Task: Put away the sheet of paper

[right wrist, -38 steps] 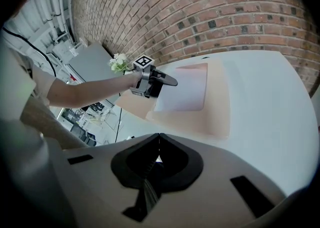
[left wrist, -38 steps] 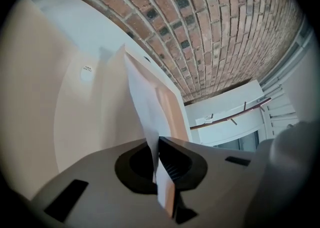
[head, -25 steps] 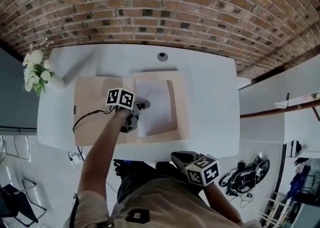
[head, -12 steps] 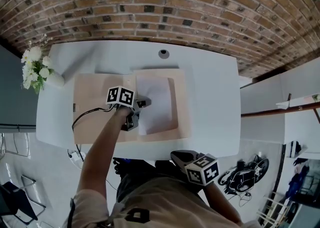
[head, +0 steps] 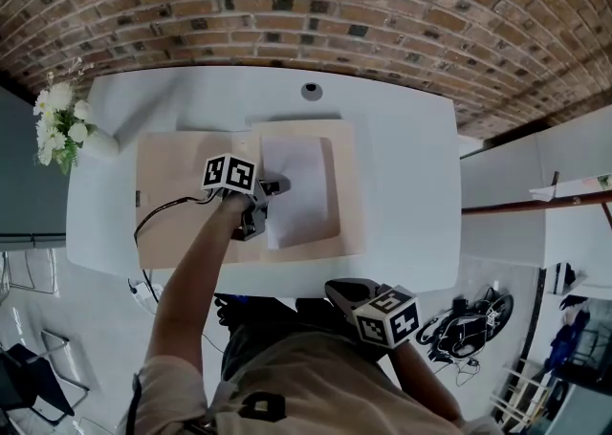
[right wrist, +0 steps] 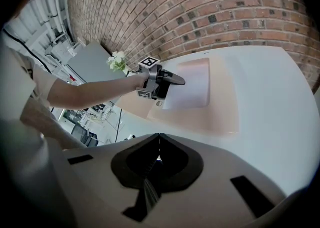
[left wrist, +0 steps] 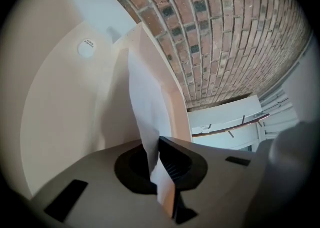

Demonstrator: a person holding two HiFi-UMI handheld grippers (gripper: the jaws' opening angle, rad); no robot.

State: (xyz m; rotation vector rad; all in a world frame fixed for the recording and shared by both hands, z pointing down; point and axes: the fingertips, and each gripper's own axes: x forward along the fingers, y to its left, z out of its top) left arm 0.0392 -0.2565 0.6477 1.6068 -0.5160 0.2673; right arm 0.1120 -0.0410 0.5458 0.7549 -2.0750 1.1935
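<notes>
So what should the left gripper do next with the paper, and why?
Probably lower the edge and open the fingers. The left gripper is shut on an edge of the sheet of paper, which lies mostly on the right half of the open folder, so letting go should leave it flat inside.

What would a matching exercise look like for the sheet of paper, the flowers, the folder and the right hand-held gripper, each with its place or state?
1 sheet of paper
2 flowers
3 folder
4 right hand-held gripper

A shut on nothing
B beige, lying on the table
C clamped in the left hand-held gripper
D at the table's left end

Pairs: 1-C, 2-D, 3-B, 4-A.
</notes>
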